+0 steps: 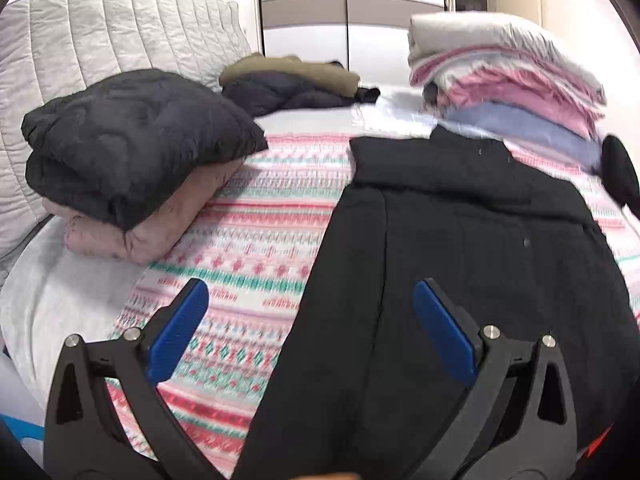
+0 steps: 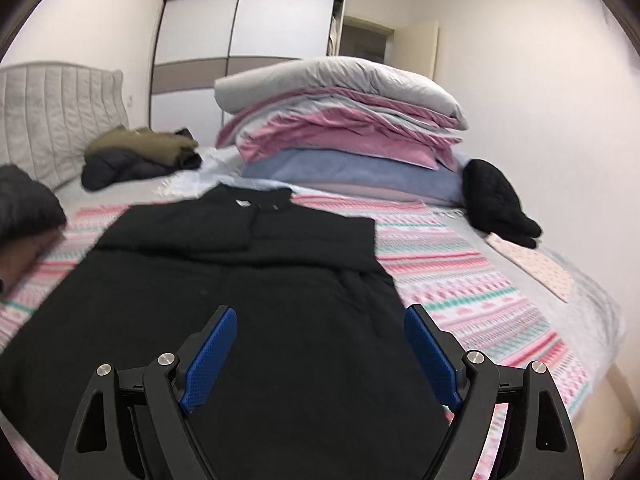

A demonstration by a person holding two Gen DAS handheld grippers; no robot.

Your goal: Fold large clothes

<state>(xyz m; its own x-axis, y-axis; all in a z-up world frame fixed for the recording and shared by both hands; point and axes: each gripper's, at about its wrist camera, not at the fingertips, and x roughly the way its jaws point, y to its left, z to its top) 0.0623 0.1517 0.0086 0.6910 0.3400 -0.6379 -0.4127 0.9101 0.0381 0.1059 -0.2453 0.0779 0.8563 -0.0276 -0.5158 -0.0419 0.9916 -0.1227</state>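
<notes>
While both grippers hung above the bed (image 2: 480,280), a black coat (image 2: 240,280) lay spread on the striped blanket (image 1: 248,248), collar toward the far side and both sleeves folded in across the chest. In the left wrist view the left gripper (image 1: 310,312) stood with its jaws wide apart and nothing between the blue pads (image 1: 180,328); its left finger was over the blanket and its right finger over the coat's lower part. In the right wrist view the right gripper (image 2: 320,344) was likewise spread wide and empty, both fingers over the coat's hem area, the pads (image 2: 212,356) clear of the cloth as far as could be seen. Whether either tool touched the coat could not be told.

To the coat's left, near the padded headboard (image 1: 100,40), sat a folded dark jacket (image 1: 132,140) on top of a folded pink garment (image 1: 152,232). Farther back lay an olive garment (image 2: 140,144) over a dark puffy one (image 2: 120,172). Beyond the collar rose a stack of bedding (image 2: 340,128), grey, pink and blue, with a black knit piece (image 2: 496,204) leaning at its right end and a pale dotted cloth (image 2: 536,268) just beside that. A wardrobe (image 2: 248,32) with sliding doors stood against the back wall.
</notes>
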